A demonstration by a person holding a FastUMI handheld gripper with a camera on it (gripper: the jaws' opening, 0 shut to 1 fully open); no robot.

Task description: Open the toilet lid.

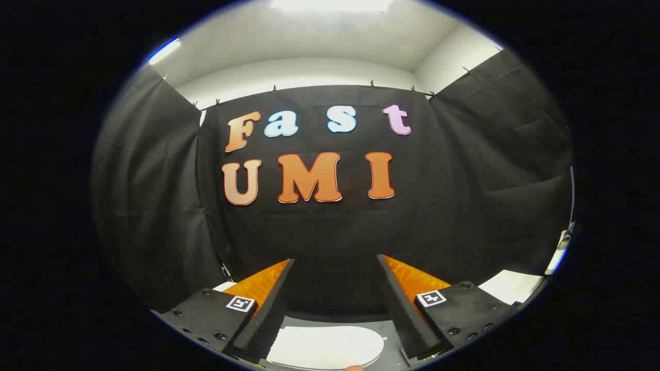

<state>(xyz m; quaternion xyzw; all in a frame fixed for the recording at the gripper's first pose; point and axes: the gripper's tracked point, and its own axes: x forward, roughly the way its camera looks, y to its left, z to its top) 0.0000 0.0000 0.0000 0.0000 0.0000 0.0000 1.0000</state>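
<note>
Fingers of the gripper (335, 268) spread wide, holding nothing; the lid (325, 346) lies low between them, likely rigid, light, smooth; hook its front edge

Black cloth walls (464, 170), white ceiling (330, 41), bright ceiling light (330, 4)

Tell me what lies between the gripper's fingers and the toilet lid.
Nothing: the gripper is open, and the white toilet lid lies below, between its fingers, untouched in the gripper view.
</note>
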